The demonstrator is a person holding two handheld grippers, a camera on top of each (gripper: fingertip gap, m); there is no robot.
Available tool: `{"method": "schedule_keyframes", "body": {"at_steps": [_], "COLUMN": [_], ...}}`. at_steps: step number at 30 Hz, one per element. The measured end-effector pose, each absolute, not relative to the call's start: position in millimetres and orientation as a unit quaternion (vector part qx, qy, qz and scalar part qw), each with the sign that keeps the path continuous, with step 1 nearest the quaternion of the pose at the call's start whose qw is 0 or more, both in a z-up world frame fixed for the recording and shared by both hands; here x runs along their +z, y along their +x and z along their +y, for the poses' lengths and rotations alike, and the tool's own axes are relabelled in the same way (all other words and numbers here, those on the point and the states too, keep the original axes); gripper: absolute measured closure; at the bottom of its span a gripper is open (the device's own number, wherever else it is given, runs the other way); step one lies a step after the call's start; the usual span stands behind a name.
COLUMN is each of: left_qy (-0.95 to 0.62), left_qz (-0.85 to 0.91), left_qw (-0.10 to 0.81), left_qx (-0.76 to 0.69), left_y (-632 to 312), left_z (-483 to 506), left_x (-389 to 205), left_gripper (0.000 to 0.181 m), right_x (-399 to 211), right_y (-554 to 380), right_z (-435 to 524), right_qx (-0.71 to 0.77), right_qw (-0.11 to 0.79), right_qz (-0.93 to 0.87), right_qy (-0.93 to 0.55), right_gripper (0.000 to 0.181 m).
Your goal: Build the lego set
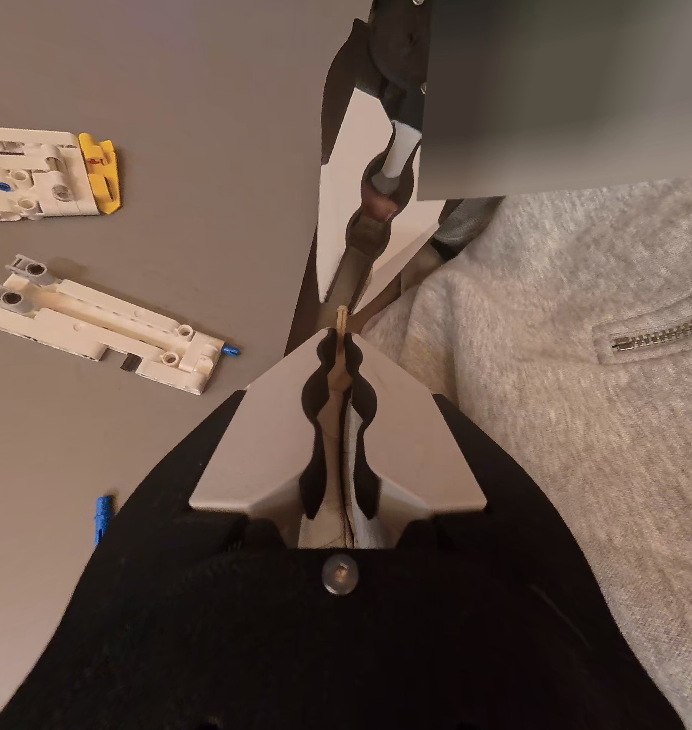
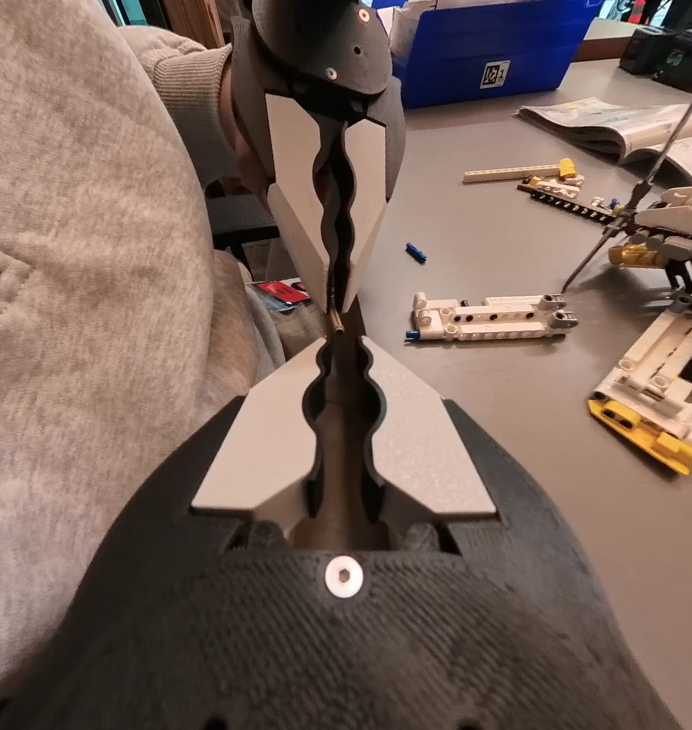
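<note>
My left gripper (image 1: 338, 333) is shut on a small tan pin (image 1: 341, 316), whose end sticks out past the fingertips. It also shows in the right wrist view (image 2: 334, 308), pointing down with the pin (image 2: 335, 320). My right gripper (image 2: 343, 340) faces it tip to tip, jaws a little apart, with the pin's end just at its tips. It shows from above in the left wrist view (image 1: 338, 301). Both are held off the table's edge, in front of a person's grey sweatshirt (image 1: 533, 375).
On the grey table (image 2: 474, 434) lie a white beam assembly with a blue pin (image 2: 490, 318), a white and yellow panel (image 2: 652, 407), a loose blue pin (image 2: 416, 253) and a partly built helicopter (image 2: 668, 229). A blue bin (image 2: 490, 51) and an open booklet (image 2: 612, 126) are farther back.
</note>
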State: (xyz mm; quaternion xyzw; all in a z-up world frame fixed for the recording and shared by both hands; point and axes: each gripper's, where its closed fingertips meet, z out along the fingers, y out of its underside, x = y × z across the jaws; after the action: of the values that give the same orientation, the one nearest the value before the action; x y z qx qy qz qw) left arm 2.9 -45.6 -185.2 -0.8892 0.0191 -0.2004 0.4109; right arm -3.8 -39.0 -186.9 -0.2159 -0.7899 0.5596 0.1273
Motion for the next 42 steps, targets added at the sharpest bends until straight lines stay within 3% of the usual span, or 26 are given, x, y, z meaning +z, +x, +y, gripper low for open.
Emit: {"method": "schedule_keyframes", "body": {"at_steps": [14, 19, 25, 42], "left_qy": [-0.884, -0.887, -0.874, -0.906], "left_qz": [0.010, 0.002, -0.010, -0.098], "left_qw": [0.413, 0.417, 0.452, 0.412], "left_qx": [-0.220, -0.199, -0.179, -0.023], "left_y": [5.6, 0.3, -6.9, -69.9], "left_z": [-45.7, -45.6, -40.0, -57.7], "left_x": [-190.5, -193.2, -184.7, -210.9], "left_gripper": [0.179, 0.158, 0.168, 0.161], "right_x": [-191.8, -187.1, -181.2, -203.4], "right_y": [-0.5, -10.0, -14.4, -48.5], "right_z": [-45.3, -36.3, -30.8, -26.2], "right_qx": [0.558, 0.576, 0.604, 0.572], "right_qw": [0.120, 0.109, 0.070, -0.018], "right_qz": [-0.796, -0.771, -0.742, -0.669], "right_qy": [-0.204, -0.248, -0.283, -0.475], "right_gripper": [0.178, 0.178, 0.179, 0.179]}}
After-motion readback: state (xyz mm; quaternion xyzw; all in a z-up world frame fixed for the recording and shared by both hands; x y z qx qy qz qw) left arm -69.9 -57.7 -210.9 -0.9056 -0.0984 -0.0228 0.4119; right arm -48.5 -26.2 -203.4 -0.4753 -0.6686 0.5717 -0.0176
